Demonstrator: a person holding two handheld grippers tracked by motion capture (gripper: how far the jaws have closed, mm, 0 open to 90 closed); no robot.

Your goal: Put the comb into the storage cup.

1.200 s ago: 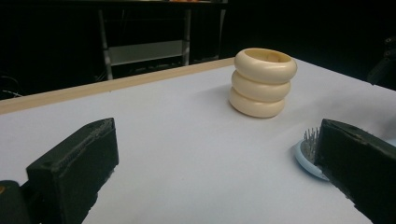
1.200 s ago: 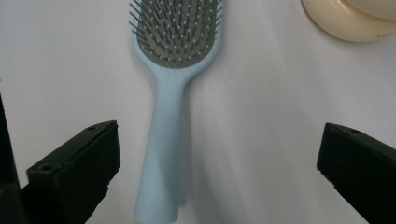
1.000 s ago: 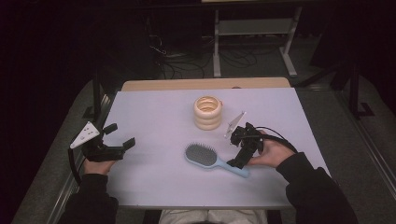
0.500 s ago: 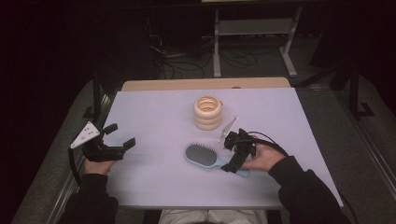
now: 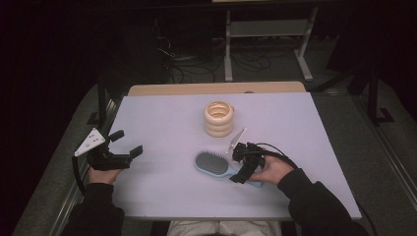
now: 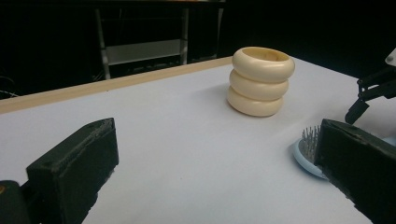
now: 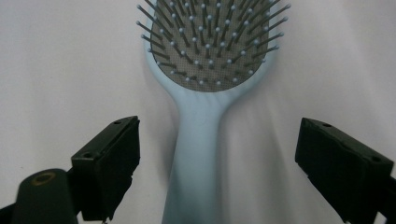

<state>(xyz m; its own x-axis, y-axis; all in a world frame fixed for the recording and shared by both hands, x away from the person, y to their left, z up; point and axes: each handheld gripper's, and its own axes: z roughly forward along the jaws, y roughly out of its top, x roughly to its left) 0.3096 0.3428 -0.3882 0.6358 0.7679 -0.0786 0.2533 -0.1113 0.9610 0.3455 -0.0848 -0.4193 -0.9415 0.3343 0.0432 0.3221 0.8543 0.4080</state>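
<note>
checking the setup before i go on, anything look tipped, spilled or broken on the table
Nothing stands out. The cream ring stack stands upright and even, the blue hairbrush lies flat with its bristles up and looks whole, and the white table shows no spill.

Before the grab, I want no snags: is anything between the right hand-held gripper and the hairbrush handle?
Nothing visible. The right hand-held gripper has its jaws either side of the hairbrush handle, just been closing, pads not yet touching. The stacked rings stand well beyond.

left gripper (image 5: 129, 144) jaws apart, right gripper (image 5: 239, 164) jaws closing
</note>
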